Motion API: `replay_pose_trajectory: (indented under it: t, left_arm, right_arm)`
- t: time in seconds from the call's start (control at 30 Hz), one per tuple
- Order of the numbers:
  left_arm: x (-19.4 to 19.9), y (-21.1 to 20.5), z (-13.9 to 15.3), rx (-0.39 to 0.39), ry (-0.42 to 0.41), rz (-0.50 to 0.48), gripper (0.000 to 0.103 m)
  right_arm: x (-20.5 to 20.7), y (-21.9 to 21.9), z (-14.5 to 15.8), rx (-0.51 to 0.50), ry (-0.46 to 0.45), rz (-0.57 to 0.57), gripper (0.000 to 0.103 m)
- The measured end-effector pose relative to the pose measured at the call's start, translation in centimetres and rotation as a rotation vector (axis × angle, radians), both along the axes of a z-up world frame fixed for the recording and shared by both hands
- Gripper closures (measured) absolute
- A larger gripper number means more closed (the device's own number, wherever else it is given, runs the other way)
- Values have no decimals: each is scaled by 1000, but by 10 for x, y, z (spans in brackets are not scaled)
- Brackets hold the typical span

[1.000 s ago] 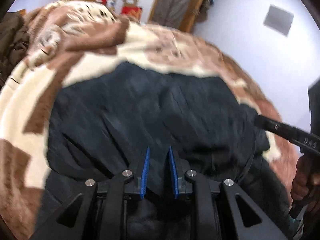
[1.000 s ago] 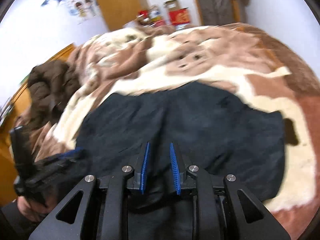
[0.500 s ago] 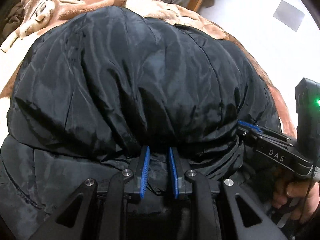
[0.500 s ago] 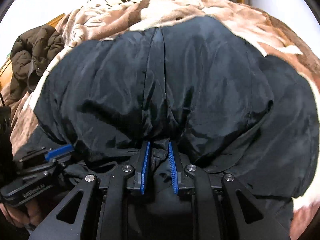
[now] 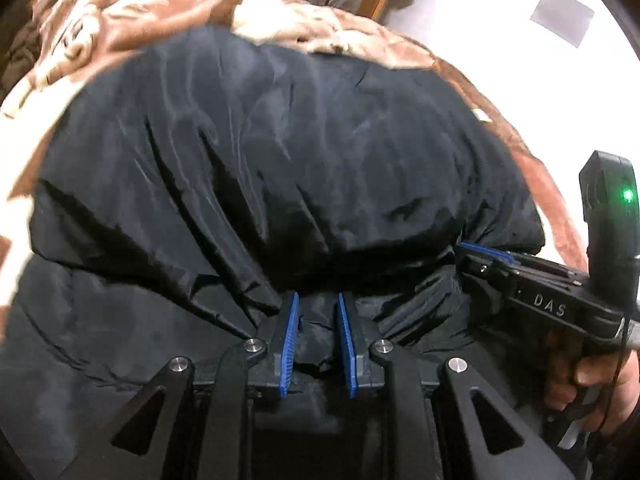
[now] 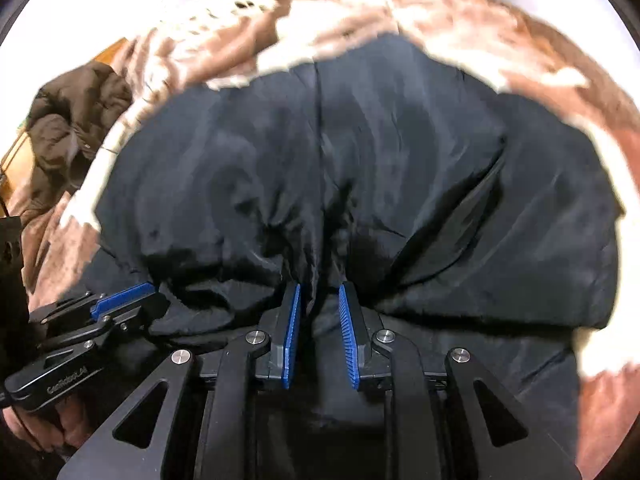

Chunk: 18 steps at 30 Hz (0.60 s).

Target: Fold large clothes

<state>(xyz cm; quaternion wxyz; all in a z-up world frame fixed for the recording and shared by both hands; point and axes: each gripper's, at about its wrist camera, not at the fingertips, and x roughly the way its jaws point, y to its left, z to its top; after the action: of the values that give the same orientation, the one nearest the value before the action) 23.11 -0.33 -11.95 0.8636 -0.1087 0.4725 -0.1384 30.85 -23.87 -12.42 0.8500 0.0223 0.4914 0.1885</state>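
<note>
Jaws of your left gripper [image 5: 317, 338] pinch a bunched fold of the black jacket [image 5: 280, 152], the blue pads close together with dark cloth caught between them. Jaws of your right gripper [image 6: 319, 334] do the same, squeezing a gathered pleat of the same garment. From each grip the shiny fabric billows up and away in a rounded, creased mound that fills the middle of both views; in the right wrist view a seam runs straight up its centre.

Your right gripper shows at the right edge of the left wrist view [image 5: 486, 256], its blue pad tucked into the jacket's edge, a green light glowing on its body and your hand [image 5: 592, 384] wrapped round the handle. Your left gripper appears likewise at the lower left of the right wrist view [image 6: 122, 298], also biting the hem.

The jacket lies on a bed covered by a brown and cream blanket [image 6: 460, 28]. A brown coat [image 6: 76, 120] is heaped at the blanket's left edge, well apart from the jacket.
</note>
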Motion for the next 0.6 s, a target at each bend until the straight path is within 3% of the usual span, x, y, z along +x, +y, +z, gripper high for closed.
replay_pose_trajectory:
  t: [0.37, 0.5, 0.6]
  left_arm:
    - [13, -4, -14, 7, 6, 12, 82]
    - [17, -11, -7, 35, 2, 4, 82]
    - [4, -13, 14, 49, -16, 11, 82]
  right_arm:
    - [3, -2, -15, -34, -9, -6, 85]
    - [6, 8, -4, -28, 15, -18, 84]
    - [-11, -1, 22, -14, -21, -47, 74]
